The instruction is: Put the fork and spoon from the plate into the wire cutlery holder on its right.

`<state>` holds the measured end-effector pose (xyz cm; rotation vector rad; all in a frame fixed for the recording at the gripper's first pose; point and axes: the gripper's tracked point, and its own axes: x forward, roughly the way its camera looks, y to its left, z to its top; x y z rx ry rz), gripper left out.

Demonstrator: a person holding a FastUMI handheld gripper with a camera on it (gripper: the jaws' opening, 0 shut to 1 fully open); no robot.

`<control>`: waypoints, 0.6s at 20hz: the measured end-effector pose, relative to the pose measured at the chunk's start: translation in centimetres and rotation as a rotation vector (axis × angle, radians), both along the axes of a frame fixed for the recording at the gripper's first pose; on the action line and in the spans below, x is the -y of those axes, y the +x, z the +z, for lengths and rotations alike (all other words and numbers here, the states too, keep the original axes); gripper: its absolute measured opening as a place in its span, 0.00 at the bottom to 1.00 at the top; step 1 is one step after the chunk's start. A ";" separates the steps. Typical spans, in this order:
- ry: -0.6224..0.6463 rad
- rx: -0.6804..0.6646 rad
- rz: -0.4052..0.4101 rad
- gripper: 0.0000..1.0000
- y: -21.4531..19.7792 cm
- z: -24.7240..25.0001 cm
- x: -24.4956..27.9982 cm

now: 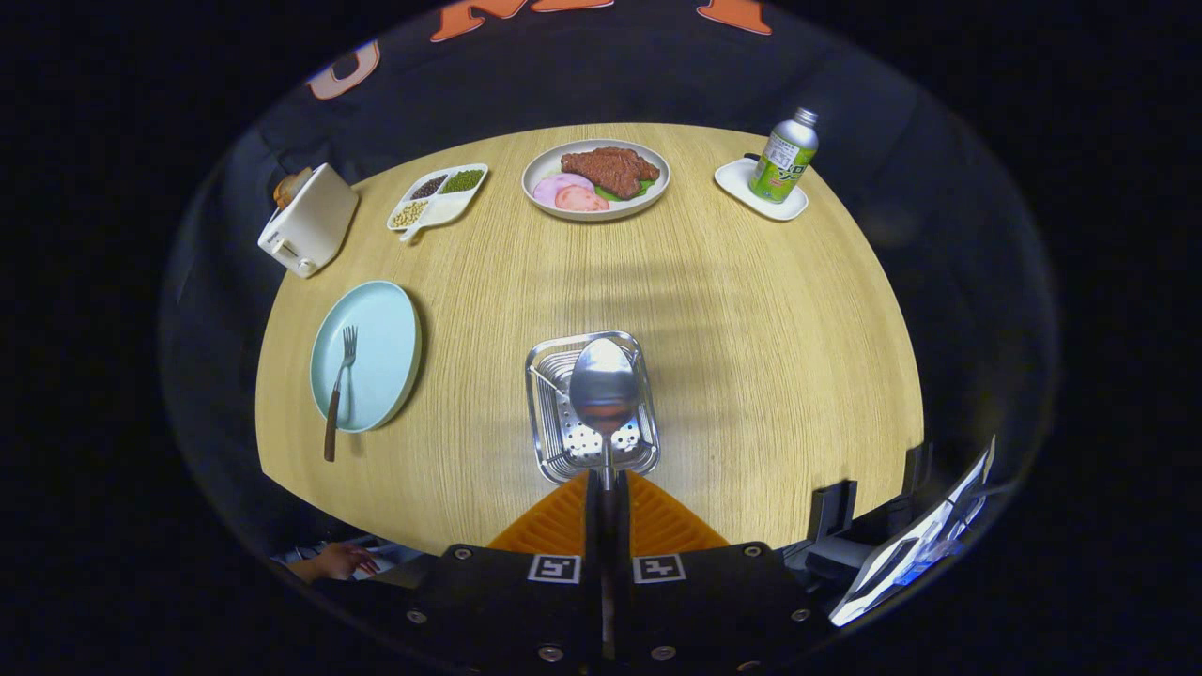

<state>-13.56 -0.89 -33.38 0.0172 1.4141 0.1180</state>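
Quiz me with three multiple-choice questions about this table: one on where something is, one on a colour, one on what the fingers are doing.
1. Where is the fork?
A. on the blue plate
B. in the wire cutlery holder
C. beside the bottle

2. What colour is the plate under the fork?
A. red
B. light blue
C. black

3. What are the fingers doing?
A. spread wide open
B. gripping the fork
C. closed on the spoon

Answers: 1 A, the fork lies across the plate. 2 B, it is pale blue. 3 C, the spoon's handle is pinched between them, its bowl over the holder.
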 end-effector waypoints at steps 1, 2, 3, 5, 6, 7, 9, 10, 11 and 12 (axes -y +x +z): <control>-0.011 -0.002 0.014 0.06 0.2 -0.3 0.3; -0.010 -0.006 0.018 0.06 0.1 -0.4 0.3; -0.004 -0.008 0.018 0.06 0.2 -0.3 0.2; -0.008 0.001 0.019 0.07 0.6 -0.4 0.6; 0.002 0.004 0.017 0.08 0.9 -0.3 0.5; 0.018 0.006 0.014 0.09 1.0 -0.3 0.1; 0.010 0.017 0.020 0.09 1.6 -0.3 0.5; 0.006 0.027 0.017 0.09 1.9 -0.1 0.6; 0.014 0.039 0.011 0.09 2.3 0.2 0.5; 0.016 0.045 0.003 0.08 2.8 0.4 0.5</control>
